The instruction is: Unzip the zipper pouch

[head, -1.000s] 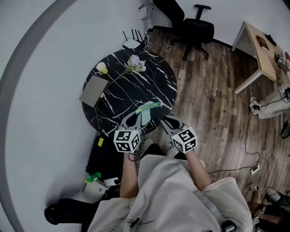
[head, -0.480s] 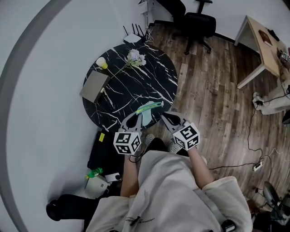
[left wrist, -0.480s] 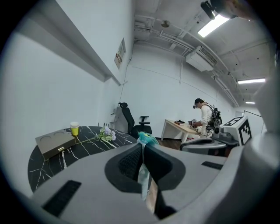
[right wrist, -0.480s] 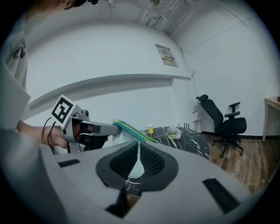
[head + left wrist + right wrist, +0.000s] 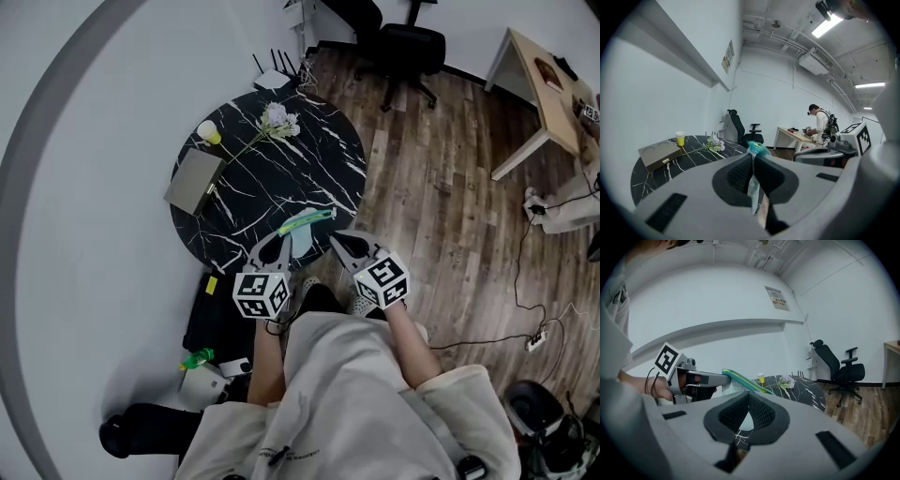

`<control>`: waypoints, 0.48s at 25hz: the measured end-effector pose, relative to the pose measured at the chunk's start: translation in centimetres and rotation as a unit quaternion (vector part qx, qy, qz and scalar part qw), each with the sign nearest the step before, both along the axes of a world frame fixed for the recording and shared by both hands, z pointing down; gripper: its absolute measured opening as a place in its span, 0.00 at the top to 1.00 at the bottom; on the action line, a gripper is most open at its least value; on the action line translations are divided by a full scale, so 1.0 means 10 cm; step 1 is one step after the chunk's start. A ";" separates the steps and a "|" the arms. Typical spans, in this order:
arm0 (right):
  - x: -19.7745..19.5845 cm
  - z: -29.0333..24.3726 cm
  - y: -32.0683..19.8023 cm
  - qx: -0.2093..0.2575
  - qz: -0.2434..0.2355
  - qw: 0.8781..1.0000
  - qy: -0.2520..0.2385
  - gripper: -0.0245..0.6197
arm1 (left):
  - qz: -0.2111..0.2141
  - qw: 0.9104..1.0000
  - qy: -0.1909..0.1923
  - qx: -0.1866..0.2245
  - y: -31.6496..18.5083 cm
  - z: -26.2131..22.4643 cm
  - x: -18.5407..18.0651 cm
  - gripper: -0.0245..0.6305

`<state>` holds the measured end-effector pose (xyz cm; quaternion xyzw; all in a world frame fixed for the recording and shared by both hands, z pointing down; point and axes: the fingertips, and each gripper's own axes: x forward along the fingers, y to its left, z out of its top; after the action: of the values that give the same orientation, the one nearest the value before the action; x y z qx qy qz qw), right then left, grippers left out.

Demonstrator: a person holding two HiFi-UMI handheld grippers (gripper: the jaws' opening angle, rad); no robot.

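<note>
L tool (image 5: 283, 236) pinches the pouch (image 5: 306, 228), held up over the near edge of the table (image 5: 281, 178). R tool (image 5: 334, 242) has just been closing its jaws & now pinches pouch fabric too.

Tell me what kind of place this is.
Most likely an office or lab workroom: there is a black office chair, a wooden desk, and a power strip with cables trailing over the wood floor.

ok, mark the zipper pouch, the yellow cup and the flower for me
zipper pouch (image 5: 303, 240), head view, pale body below the green zipper.
yellow cup (image 5: 680, 139), left gripper view, cup's side wall.
flower (image 5: 279, 119), head view, the bloom.
</note>
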<state>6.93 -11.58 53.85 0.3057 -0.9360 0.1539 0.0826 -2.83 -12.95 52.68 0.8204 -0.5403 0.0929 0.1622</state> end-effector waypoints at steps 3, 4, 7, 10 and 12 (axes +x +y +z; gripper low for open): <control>0.04 0.05 -0.02 -0.005 0.006 1.000 0.005 0.95 | -0.004 1.000 -0.002 -0.002 -0.02 0.03 -0.03 0.93; 0.06 0.07 -0.03 -0.007 0.009 1.000 0.008 0.95 | -0.005 1.000 -0.003 -0.002 -0.02 0.04 -0.03 0.93; 0.11 0.10 -0.05 -0.008 0.014 1.000 0.013 0.95 | -0.003 1.000 -0.010 -0.001 -0.02 0.06 -0.03 0.93; 0.13 0.13 -0.05 -0.005 0.013 1.000 0.022 0.95 | -0.003 1.000 -0.019 -0.003 0.02 0.07 -0.08 0.93; 0.17 0.15 -0.05 -0.009 0.015 0.999 0.032 0.95 | -0.004 1.000 -0.020 -0.003 0.03 0.06 -0.12 0.93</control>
<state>8.64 -12.09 55.38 0.3239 -0.9267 0.1534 0.1130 -4.05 -12.69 53.28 0.8157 -0.5464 0.1107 0.1541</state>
